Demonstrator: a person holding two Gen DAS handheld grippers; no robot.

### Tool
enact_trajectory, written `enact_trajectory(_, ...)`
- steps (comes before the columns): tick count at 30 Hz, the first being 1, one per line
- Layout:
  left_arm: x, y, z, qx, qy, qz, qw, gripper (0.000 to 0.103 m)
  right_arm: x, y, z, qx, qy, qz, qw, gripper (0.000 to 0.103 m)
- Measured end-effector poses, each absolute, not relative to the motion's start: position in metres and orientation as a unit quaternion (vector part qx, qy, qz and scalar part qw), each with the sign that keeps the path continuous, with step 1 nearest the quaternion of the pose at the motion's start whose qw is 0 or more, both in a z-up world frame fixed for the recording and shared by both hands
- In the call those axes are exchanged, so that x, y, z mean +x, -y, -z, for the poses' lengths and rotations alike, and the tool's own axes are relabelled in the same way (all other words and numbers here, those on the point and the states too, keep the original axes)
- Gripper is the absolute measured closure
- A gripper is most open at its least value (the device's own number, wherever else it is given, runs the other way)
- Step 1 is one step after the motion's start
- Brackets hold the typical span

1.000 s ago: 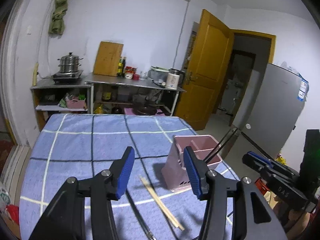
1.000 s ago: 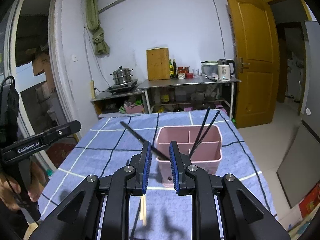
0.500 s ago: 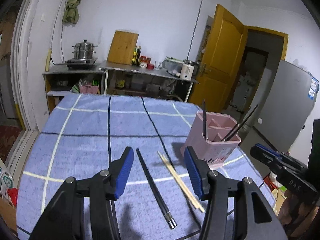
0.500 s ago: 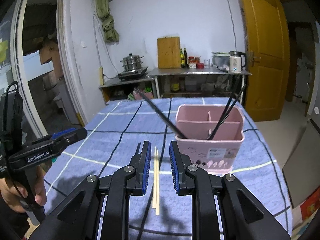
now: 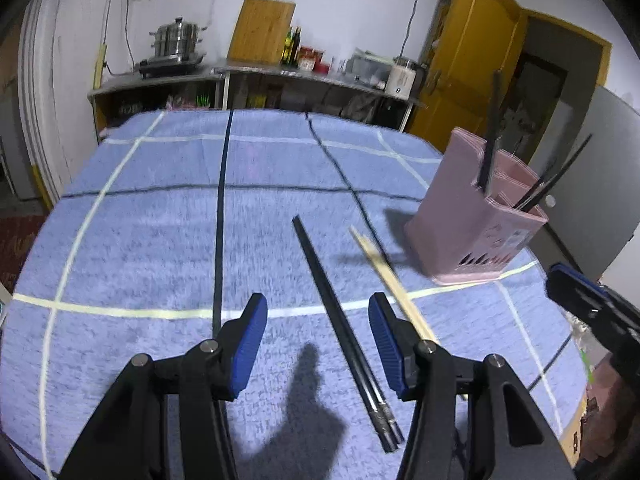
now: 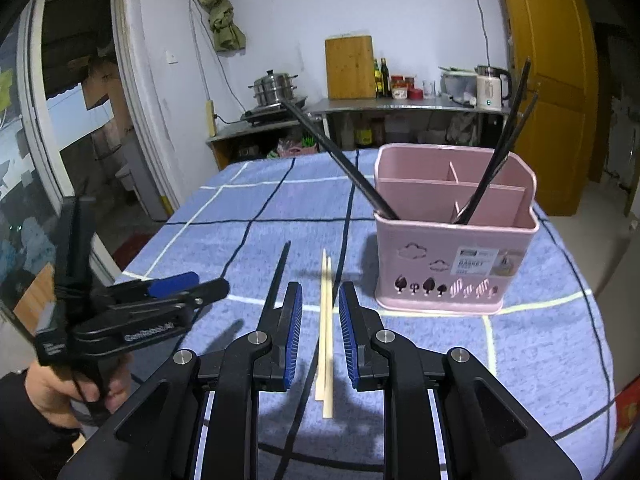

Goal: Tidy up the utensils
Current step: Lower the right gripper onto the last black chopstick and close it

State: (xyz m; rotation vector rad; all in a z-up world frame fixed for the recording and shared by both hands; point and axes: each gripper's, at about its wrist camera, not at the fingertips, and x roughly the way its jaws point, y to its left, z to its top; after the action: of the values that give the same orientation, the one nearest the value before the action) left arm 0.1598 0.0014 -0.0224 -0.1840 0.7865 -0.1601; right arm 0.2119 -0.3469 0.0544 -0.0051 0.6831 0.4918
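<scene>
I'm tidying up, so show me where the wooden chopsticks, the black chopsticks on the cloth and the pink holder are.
wooden chopsticks [image 6: 326,320], right wrist view, middle of the pair.
black chopsticks [image 5: 334,312], left wrist view, middle of the shafts.
pink holder [image 6: 448,256], right wrist view, front wall.

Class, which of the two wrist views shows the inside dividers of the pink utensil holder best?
The right wrist view: it looks down into the pink utensil holder, so the partition walls and the black chopsticks leaning in its compartments show clearly. The left wrist view sees the holder from the side and blurred; only its outer wall and rim are plain.
</scene>
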Motion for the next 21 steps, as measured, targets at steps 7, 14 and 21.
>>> enact_trajectory(7, 0.183, 0.006, 0.050, -0.086, -0.411, 0.060, 0.906, 0.051, 0.223, 0.346, -0.041, 0.000, -0.345, -0.242, 0.907, 0.083)
enact_trajectory(14, 0.195, 0.021, 0.066, -0.057, -0.422, 0.042, 0.904, 0.054, 0.233, 0.344, -0.030, 0.001, -0.356, -0.244, 0.902, 0.083)
enact_trajectory(21, 0.197, 0.024, 0.066, -0.039, -0.421, 0.037, 0.905, 0.053, 0.233, 0.343, -0.028, 0.004, -0.361, -0.244, 0.900, 0.083)
